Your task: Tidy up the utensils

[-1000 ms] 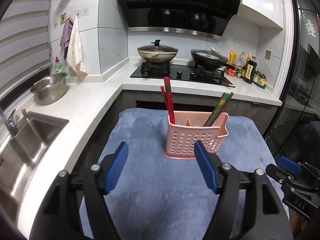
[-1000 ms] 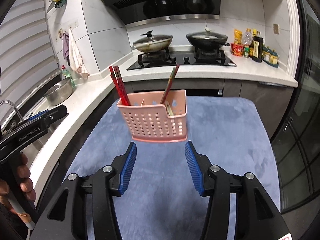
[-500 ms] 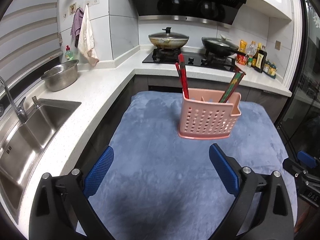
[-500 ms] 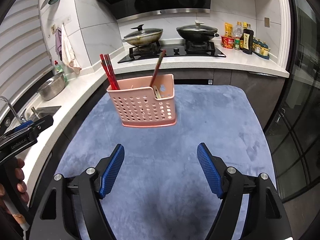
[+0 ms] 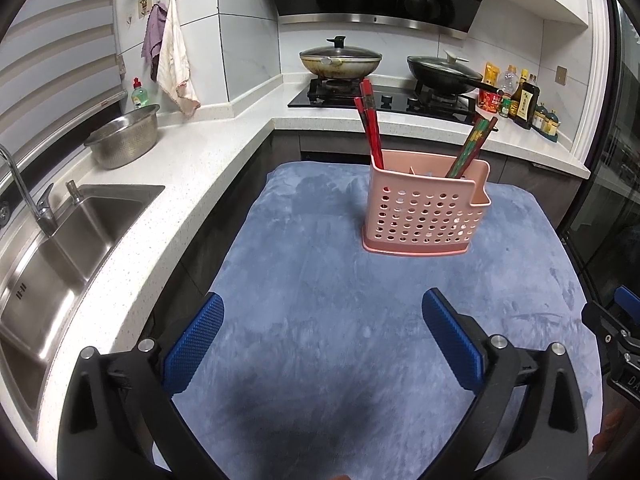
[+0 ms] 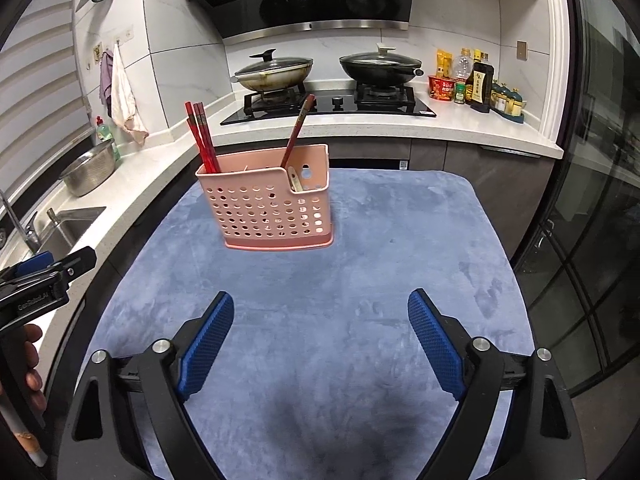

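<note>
- The left gripper (image 5: 322, 338) is being held with its jaws spread wide; nothing is being gripped or touched between the blue pads (image 5: 194, 342).
- The right gripper (image 6: 320, 338) is likewise being held wide open and empty, with its blue pads (image 6: 434, 344) kept well apart above the cloth.
- Both tools are being kept over the blue cloth (image 5: 320, 280) that is spread across the table, well short of the holder.
- The pink perforated holder (image 6: 270, 208) is being seen standing upright on the far part of the cloth.
- Red chopsticks (image 5: 370, 124) are being held in its left compartment, leaning slightly left.
- Patterned chopsticks (image 5: 472, 146) are being held in its right compartment, tilted to the right.
- Behind, two lidded woks (image 6: 276, 72) are being carried on the stove, and a steel colander (image 5: 124, 140) is being kept beside the sink (image 5: 72, 232).
</note>
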